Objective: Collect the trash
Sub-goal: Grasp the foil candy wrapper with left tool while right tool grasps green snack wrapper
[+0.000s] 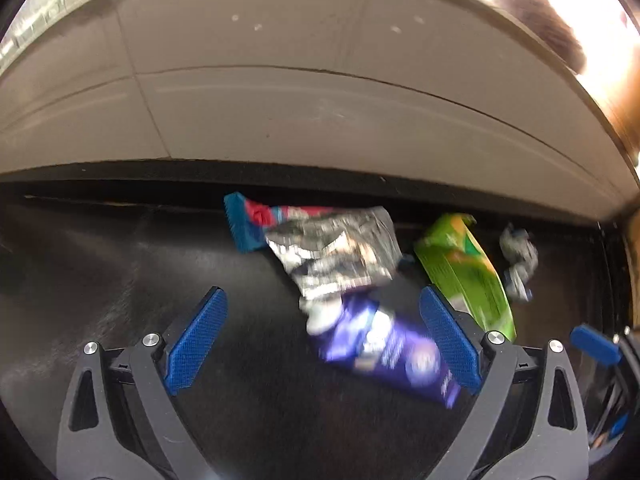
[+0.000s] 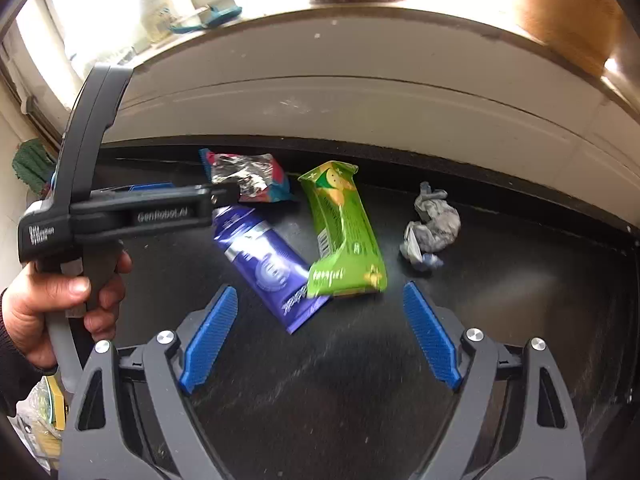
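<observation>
Several pieces of trash lie on a black surface (image 2: pixel 360 380) against a beige wall. A purple wrapper (image 1: pixel 384 348) (image 2: pixel 268 264), a foil wrapper with red and blue print (image 1: pixel 336 252) (image 2: pixel 248 178), a green wrapper (image 1: pixel 468 276) (image 2: pixel 344 232) and a crumpled grey paper ball (image 1: pixel 518 260) (image 2: pixel 432 228). My left gripper (image 1: pixel 324 340) is open, low over the purple wrapper, its right finger beside the green one. My right gripper (image 2: pixel 320 332) is open and empty, just short of the purple and green wrappers. The left gripper's body (image 2: pixel 132 212) shows in the right wrist view, held by a hand.
A beige tiled wall (image 1: pixel 320 112) rises right behind the trash. A bright windowsill with blurred objects (image 2: pixel 208 0) runs above it. A green cloth (image 2: pixel 30 164) sits at far left. The black surface's right edge (image 2: pixel 628 280) is near the paper ball.
</observation>
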Action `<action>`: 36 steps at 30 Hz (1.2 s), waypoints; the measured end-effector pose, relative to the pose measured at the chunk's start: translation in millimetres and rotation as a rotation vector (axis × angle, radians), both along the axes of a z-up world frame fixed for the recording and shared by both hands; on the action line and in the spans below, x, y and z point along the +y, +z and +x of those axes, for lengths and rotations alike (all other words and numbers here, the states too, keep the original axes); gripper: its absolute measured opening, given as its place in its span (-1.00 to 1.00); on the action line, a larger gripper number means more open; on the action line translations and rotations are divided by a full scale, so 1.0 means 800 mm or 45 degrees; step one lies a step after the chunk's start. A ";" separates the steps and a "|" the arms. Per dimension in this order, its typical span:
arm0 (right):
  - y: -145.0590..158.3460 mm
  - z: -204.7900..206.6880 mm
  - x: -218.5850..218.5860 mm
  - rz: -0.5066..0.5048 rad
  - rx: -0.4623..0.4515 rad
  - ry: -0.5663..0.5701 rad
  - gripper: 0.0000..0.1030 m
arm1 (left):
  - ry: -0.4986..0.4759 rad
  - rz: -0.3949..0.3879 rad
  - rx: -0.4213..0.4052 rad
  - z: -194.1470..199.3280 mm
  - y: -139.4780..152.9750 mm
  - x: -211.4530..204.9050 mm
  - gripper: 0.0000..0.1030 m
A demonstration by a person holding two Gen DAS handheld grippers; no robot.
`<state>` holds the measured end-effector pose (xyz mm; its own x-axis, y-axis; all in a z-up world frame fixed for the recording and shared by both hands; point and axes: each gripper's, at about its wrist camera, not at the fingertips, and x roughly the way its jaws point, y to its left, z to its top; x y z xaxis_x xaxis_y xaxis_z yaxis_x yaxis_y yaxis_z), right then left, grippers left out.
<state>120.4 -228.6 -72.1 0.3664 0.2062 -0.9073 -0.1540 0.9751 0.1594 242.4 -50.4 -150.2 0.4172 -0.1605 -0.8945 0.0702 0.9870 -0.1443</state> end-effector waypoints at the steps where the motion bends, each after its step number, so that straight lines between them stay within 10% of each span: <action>1: -0.009 0.013 0.000 0.000 0.012 0.005 0.59 | 0.025 -0.009 0.009 0.012 -0.007 0.001 0.82; 10: -0.070 0.074 0.005 -0.019 0.121 0.036 0.29 | 0.091 -0.027 0.040 0.052 -0.047 -0.001 0.74; 17: -0.084 0.073 0.009 -0.061 0.142 0.051 -0.30 | 0.040 -0.070 0.002 0.042 -0.037 -0.009 -0.57; 21: -0.066 0.057 0.007 -0.073 0.104 0.053 -0.38 | -0.005 -0.054 -0.047 0.025 -0.016 -0.008 -0.86; 36: 0.050 -0.083 -0.007 -0.037 -0.029 0.064 -0.38 | -0.037 0.123 -0.120 -0.170 0.084 0.014 -0.88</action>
<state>53.7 -234.3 -31.7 0.3772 0.1985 -0.9046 -0.2060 0.9703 0.1270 106.3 -38.8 -82.8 0.4964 -0.0886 -0.8636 0.1078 0.9934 -0.0399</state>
